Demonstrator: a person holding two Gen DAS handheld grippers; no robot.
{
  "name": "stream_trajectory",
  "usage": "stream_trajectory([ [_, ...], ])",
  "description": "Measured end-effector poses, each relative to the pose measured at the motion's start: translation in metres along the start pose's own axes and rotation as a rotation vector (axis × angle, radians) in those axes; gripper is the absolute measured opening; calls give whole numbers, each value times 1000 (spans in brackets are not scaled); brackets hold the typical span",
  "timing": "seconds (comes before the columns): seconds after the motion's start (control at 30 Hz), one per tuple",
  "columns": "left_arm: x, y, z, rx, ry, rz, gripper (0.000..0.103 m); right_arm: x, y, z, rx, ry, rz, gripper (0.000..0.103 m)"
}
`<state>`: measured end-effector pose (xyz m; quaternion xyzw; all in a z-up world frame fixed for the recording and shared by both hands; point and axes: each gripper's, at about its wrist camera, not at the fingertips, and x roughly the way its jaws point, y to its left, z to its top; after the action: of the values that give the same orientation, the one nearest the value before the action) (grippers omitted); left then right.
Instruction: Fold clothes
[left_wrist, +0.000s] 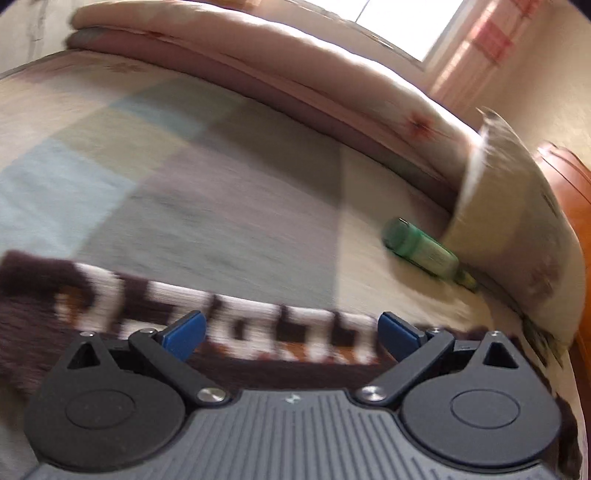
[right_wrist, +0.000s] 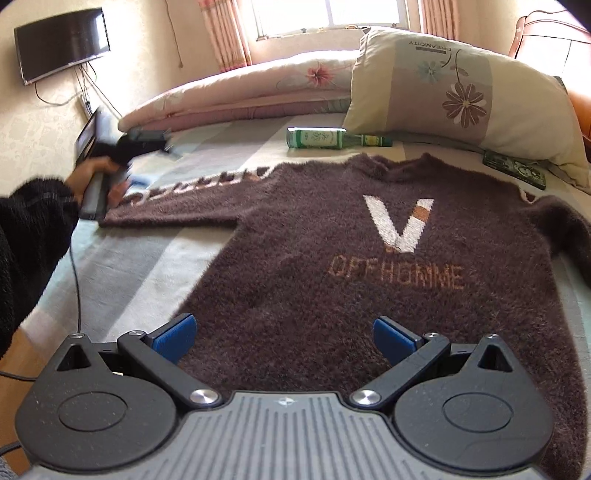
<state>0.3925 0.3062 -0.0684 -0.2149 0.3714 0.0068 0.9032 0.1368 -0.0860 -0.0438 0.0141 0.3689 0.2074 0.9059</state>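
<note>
Flat on the bed (right_wrist: 122, 258), front side up: brown fuzzy sweater (right_wrist: 332, 266) with a white V and "OFFHOMME" lettering across the chest, body spread wide, collar toward the far side near the pillow. Left sleeve (right_wrist: 184, 195) stretched out straight to the left, white lettering along it; right sleeve trailing off at the right edge. Right gripper (right_wrist: 284, 338) low over the near hem of the sweater, blue pads (right_wrist: 173, 338) spread wide apart, nothing between them. Left gripper (left_wrist: 291, 330) seen in its own heavily blurred view just above the lettered sleeve, blue pads likewise well apart and gripping nothing; from the right wrist view, same gripper at the cuff end of the left sleeve, held by a hand (right_wrist: 94, 173) coming out of a dark fuzzy cuff, cable hanging below. Green glass bottle (right_wrist: 332, 139) lying on its side on the bed beyond the collar, just beside the floral pillow (right_wrist: 461, 92). Phone with a patterned case (right_wrist: 513, 168) on the bed near the right shoulder, at the pillow's foot. Folded pink quilt (right_wrist: 240, 96) along the far side, under the window. Wall-mounted television (right_wrist: 62, 42) at far left.
</note>
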Motion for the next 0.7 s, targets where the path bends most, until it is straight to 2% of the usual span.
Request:
stream_trajectory([
  [0.1, 25, -79, -22, 186, 72, -42, 100, -3, -7, -2, 10, -1, -37, 103],
  [0.2, 51, -144, -52, 424, 74, 36, 100, -7, -18, -3, 38, -5, -62, 103],
  [0.23, 63, -160, -58, 470, 75, 63, 100, -8, -21, -4, 44, -5, -68, 103],
  [0.33, 87, -163, -66, 419, 112, 54, 100, -11, -31, -8, 59, -6, -83, 103],
  [0.57, 107, -152, -47, 295, 89, 201, 99, -6, -58, -18, 102, 5, -76, 103],
  [0.67, 97, -173, -41, 271, 107, 64, 99, -2, -68, -22, 126, 5, -52, 103],
  [0.7, 96, -182, -42, 268, 133, -18, 100, 0, -71, -24, 132, 8, -42, 103],
])
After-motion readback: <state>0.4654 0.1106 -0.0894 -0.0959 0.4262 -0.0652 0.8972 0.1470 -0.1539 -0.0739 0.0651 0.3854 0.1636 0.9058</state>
